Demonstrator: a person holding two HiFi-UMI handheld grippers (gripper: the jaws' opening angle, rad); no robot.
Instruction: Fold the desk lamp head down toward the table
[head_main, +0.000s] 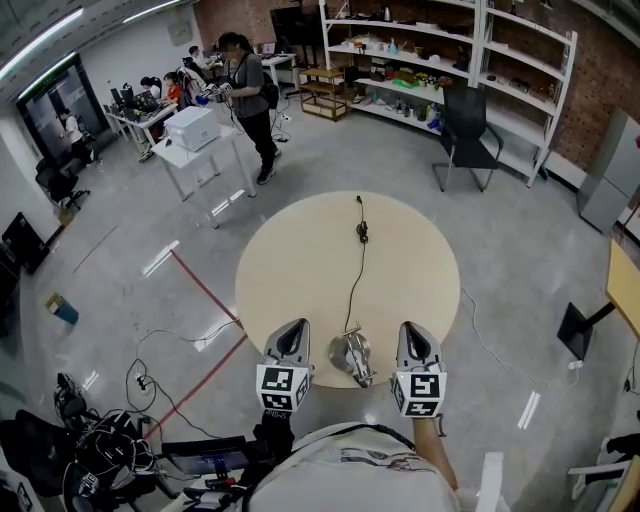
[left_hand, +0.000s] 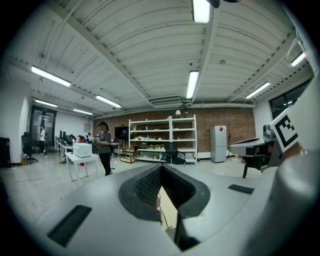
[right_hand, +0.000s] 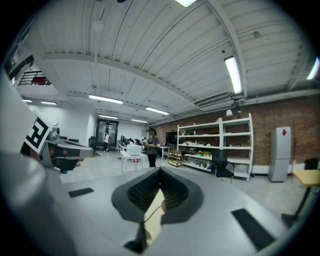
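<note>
Closest in, both grippers hung over the near edge of the round table (head_main: 300, 250), roughly level and pointing away from the person. The left gripper (head_main: 292, 330) had its jaws together with nothing in them. Same story for the right gripper (head_main: 413, 330): pads meeting at the tip, empty. The 2 gripper views agreed, with only a sliver of tabletop showing under the closed tips.

The desk lamp (head_main: 352, 356) sat right between the 2 of them on the near part of the table, touching neither. From above it read as a shiny round base with a short metal piece running from far-left to near-right, so its long axis looked a bit skewed, the near end leaning toward the right gripper. Honestly neither hand looked clearly nearer, and from that steep angle I couldn't tell how high the head stood. My guess: either gripper would've had to swing inward — and open first — to get on the head.

Farther out, the lamp's cable (head_main: 357, 270) ran straight away across the table to a small dark block.
</note>
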